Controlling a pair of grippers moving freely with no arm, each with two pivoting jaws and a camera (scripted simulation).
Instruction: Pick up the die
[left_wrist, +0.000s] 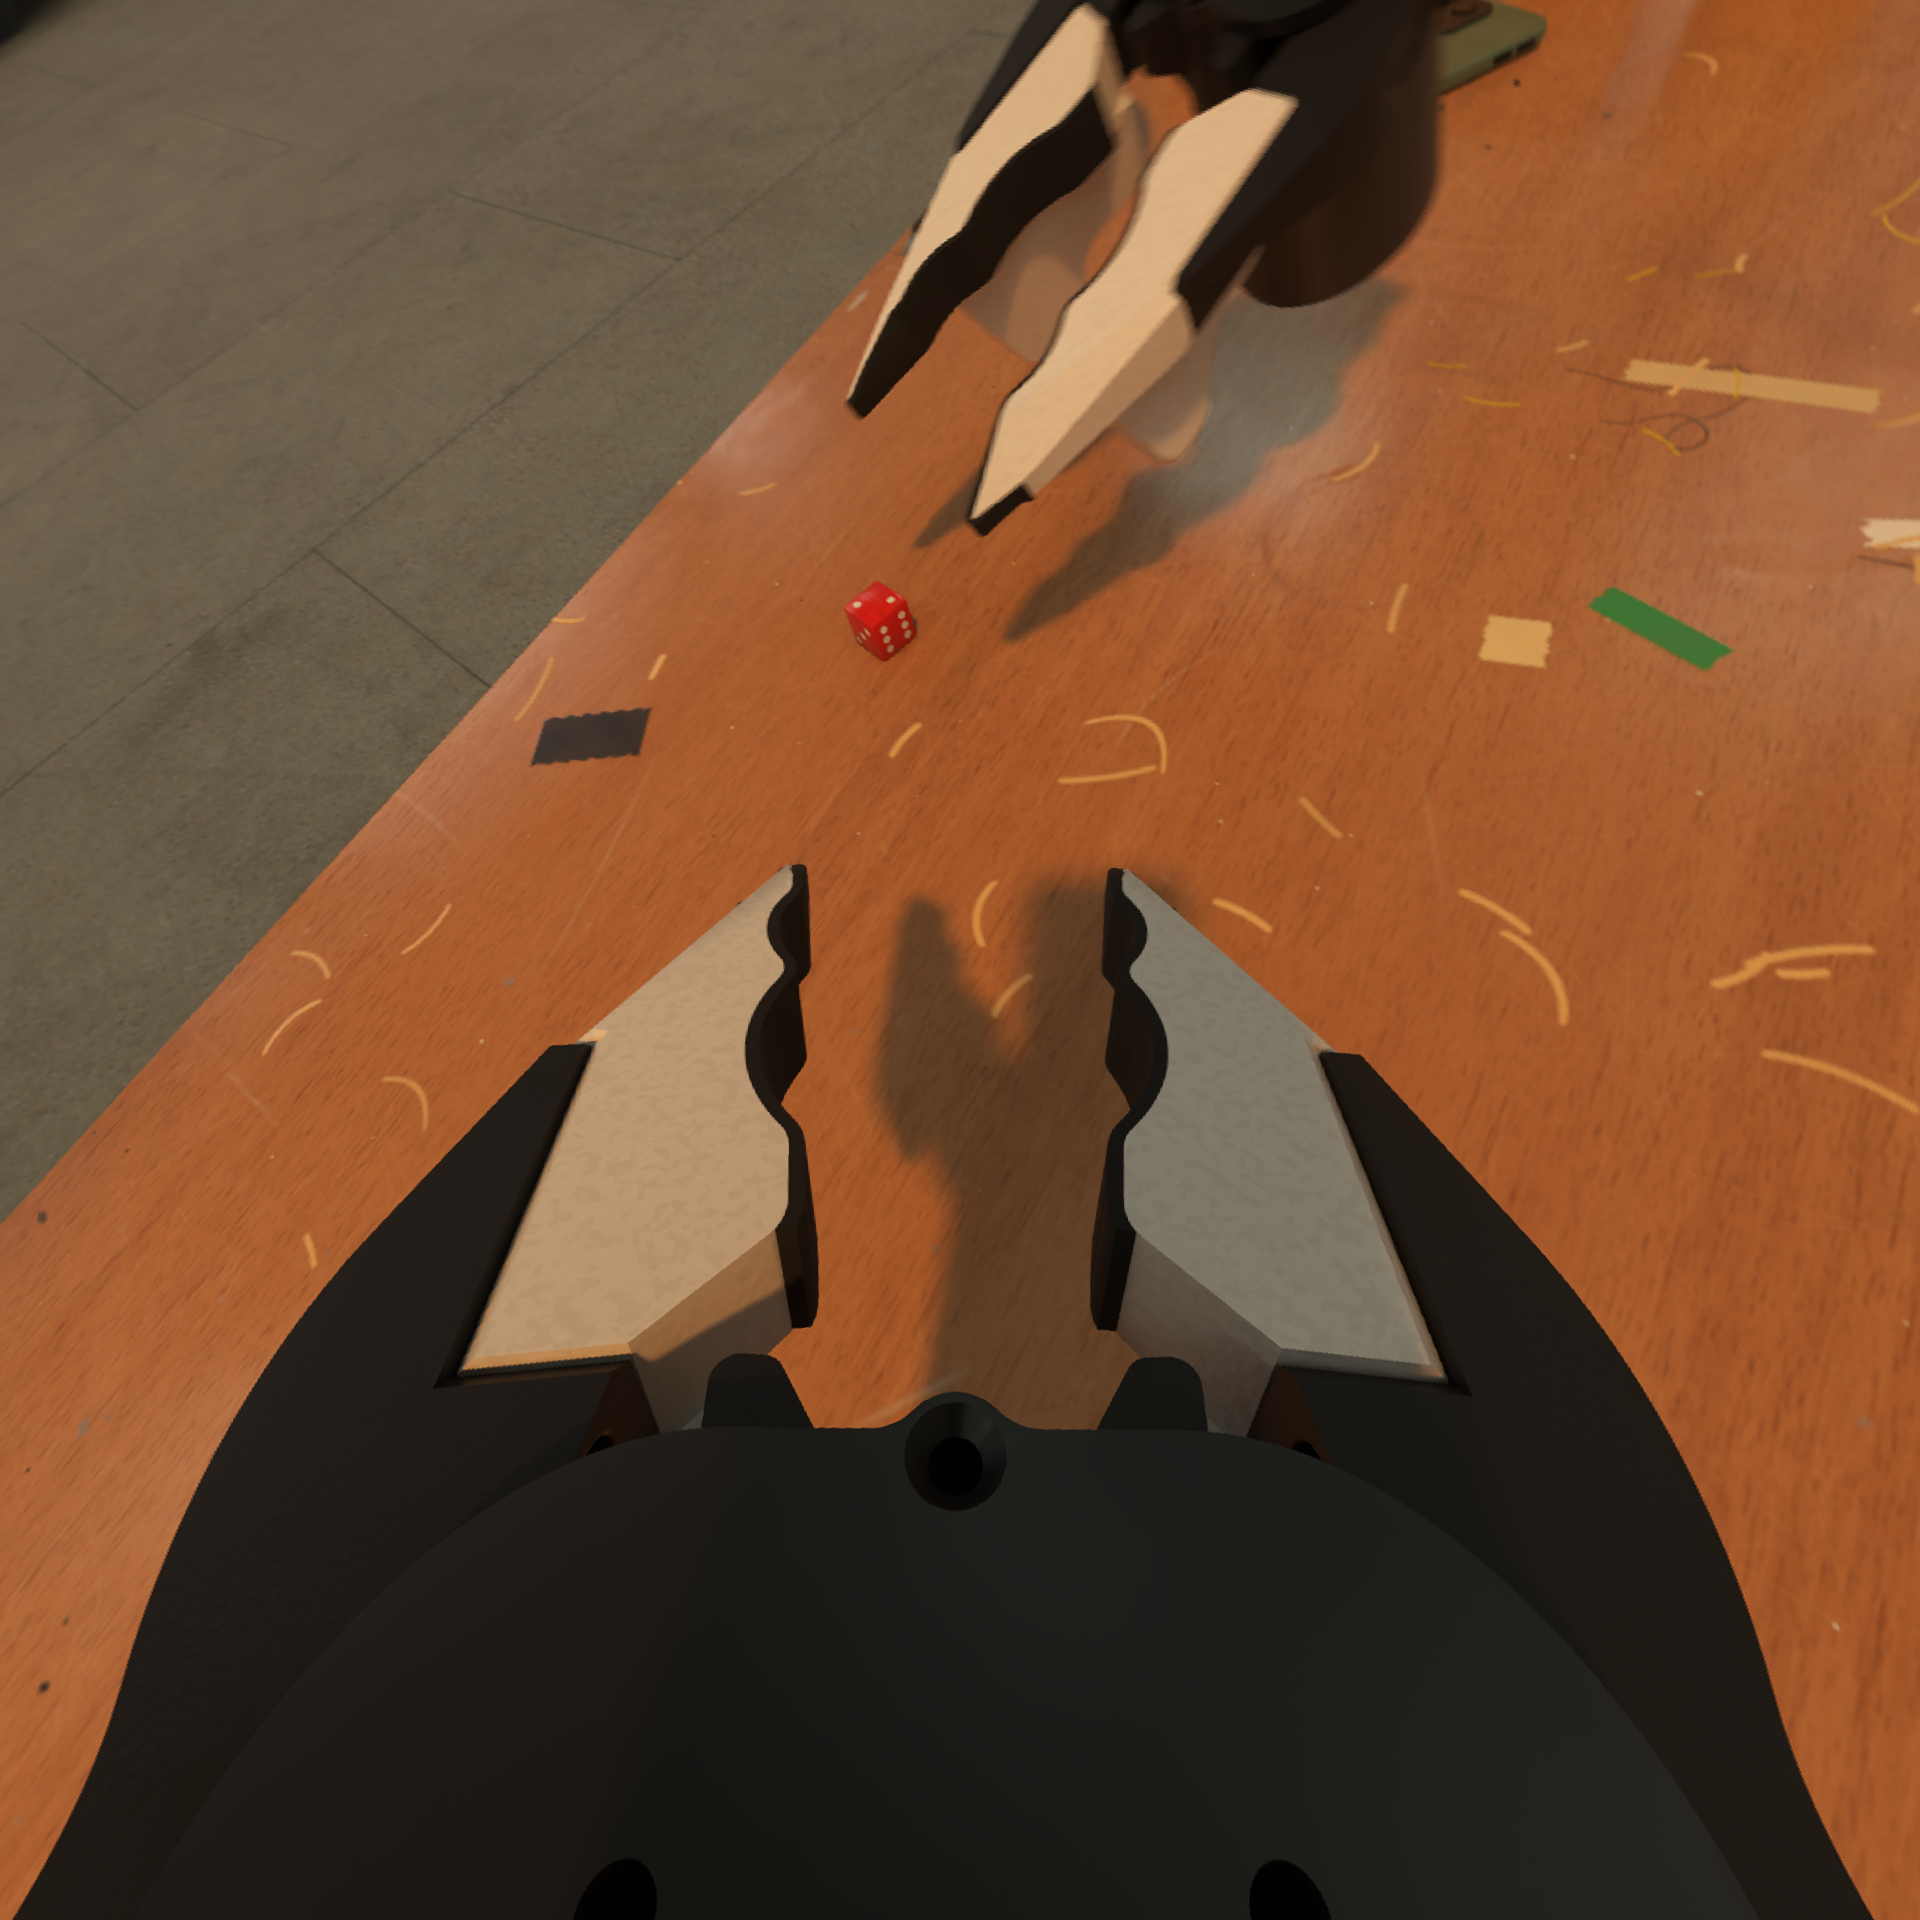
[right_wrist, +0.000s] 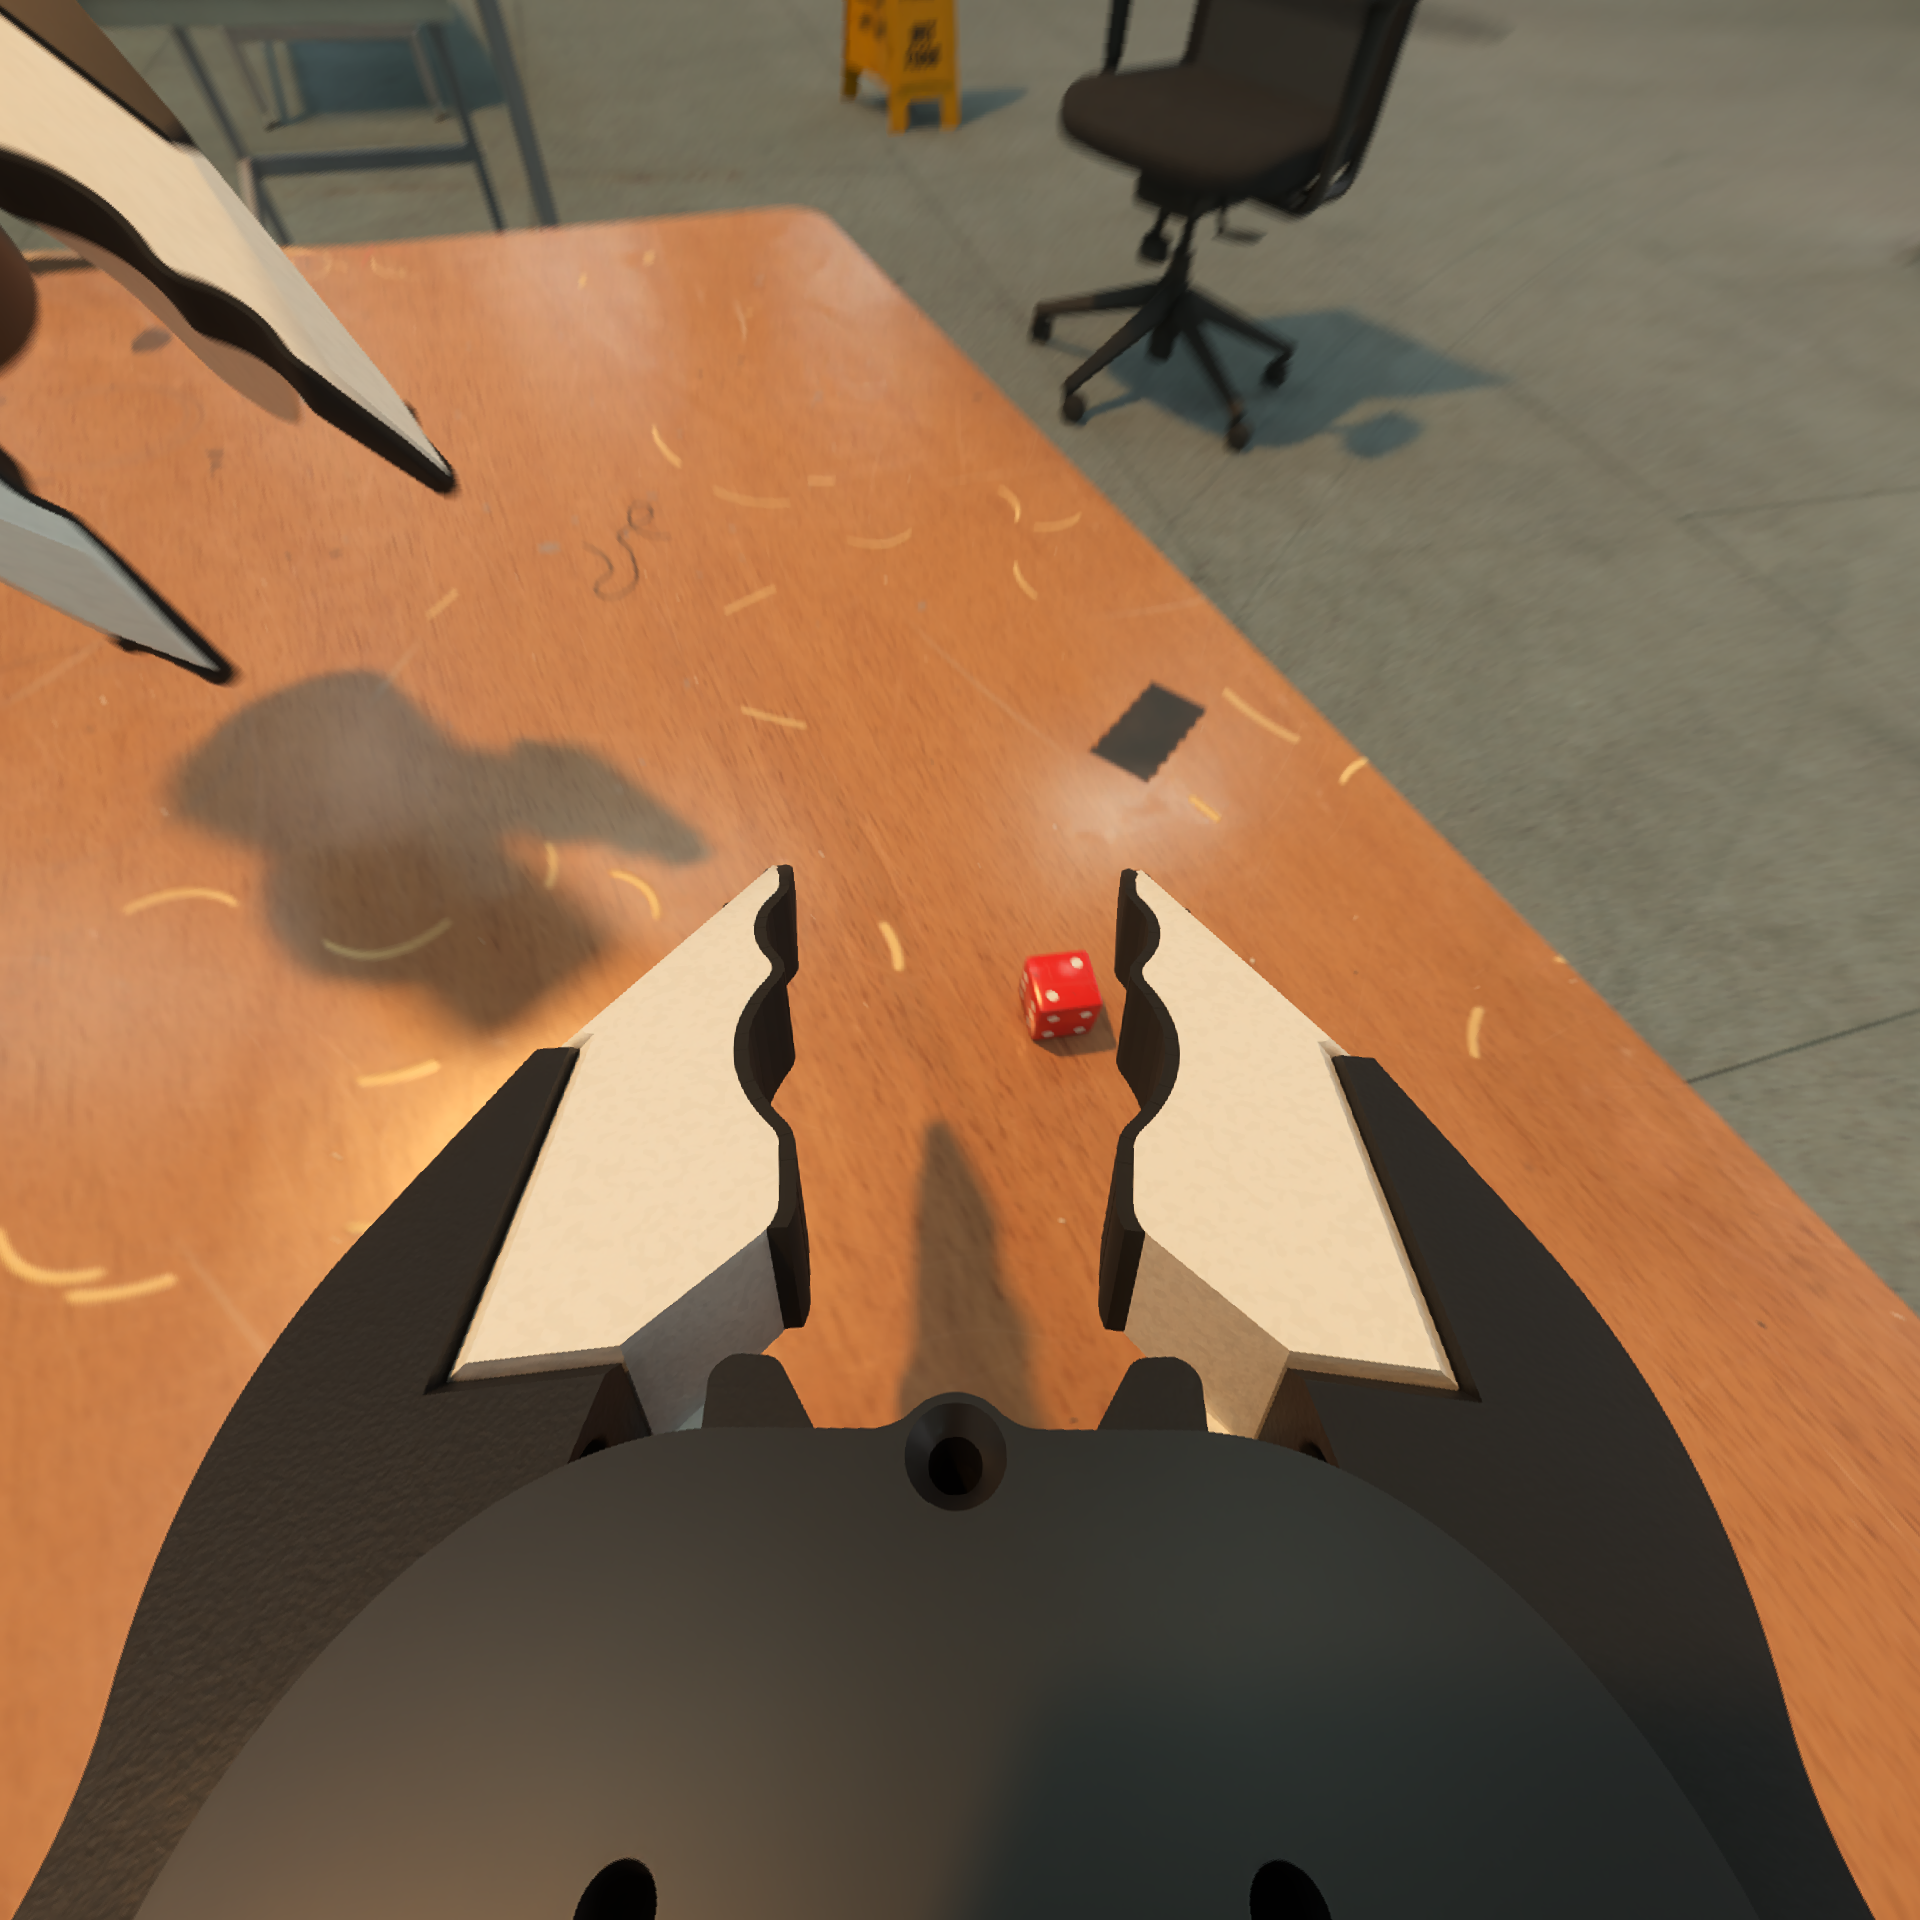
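Orange-brown wooden tabletop (right_wrist: 727, 416), scratched and dotted with tape scraps, beside a grey floor with an office chair (right_wrist: 1226, 135) and a yellow floor sign (right_wrist: 902, 62). We see the red die (right_wrist: 1060, 994) lying on the table near its edge, free of both tools. Our right gripper (right_wrist: 954, 871) is spread wide and empty; the die appears between its fingers, close to the right fingertip (right_wrist: 1138, 914), and the left wrist view shows the tips raised above the wood short of the die (left_wrist: 881, 620). Our left gripper (left_wrist: 954, 871), equally wide and empty, waits farther back. We judge this the approach step: next, centre the die, lower, then close.
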